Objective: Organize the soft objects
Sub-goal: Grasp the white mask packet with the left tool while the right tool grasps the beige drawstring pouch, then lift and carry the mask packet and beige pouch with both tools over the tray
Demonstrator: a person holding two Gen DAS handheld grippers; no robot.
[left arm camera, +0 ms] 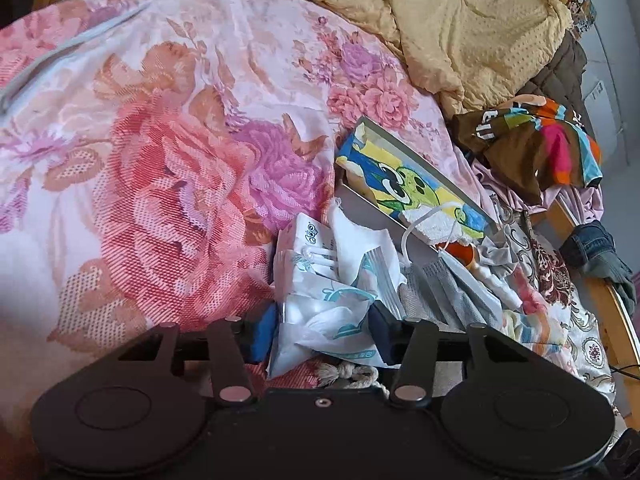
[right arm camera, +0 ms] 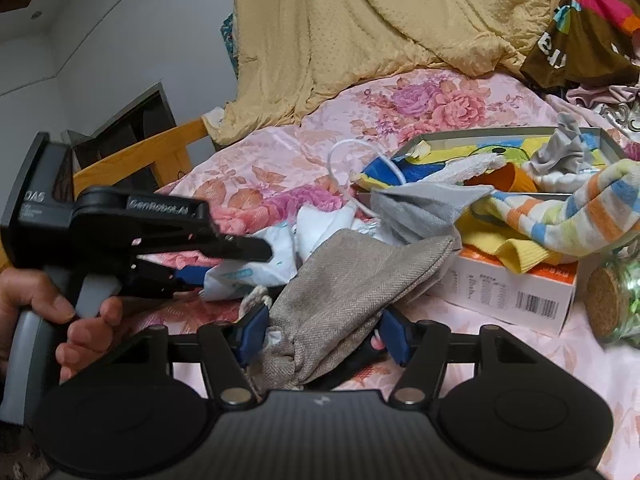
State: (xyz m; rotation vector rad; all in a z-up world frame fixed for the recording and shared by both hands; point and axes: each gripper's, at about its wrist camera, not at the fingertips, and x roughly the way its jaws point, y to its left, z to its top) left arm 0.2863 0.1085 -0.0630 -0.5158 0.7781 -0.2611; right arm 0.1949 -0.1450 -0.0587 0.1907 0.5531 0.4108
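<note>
Left wrist view looks down its fingers at a white plastic packet [left arm camera: 320, 312] printed with pale blue marks, which sits between the blue pads of the left gripper [left arm camera: 324, 332]; the pads press its sides, so the jaws stand half closed on it. Just ahead of that gripper lies a grey face mask [left arm camera: 436, 292], and beyond it an open box [left arm camera: 408, 176] with a cartoon picture inside, all on a pink floral bedspread [left arm camera: 160, 160]. Far ahead lies a yellow quilt [left arm camera: 460, 24]. Right wrist view shows the right gripper [right arm camera: 324, 336] with its pads against both sides of a grey linen drawstring pouch [right arm camera: 344, 280], moderately spread around it. To its left a hand [right arm camera: 76, 320] grips the other tool's handle. Ahead and right lie a striped towel [right arm camera: 576, 216] over a white and orange carton [right arm camera: 516, 288], and a cork-stoppered glass jar [right arm camera: 616, 300] further right.
</note>
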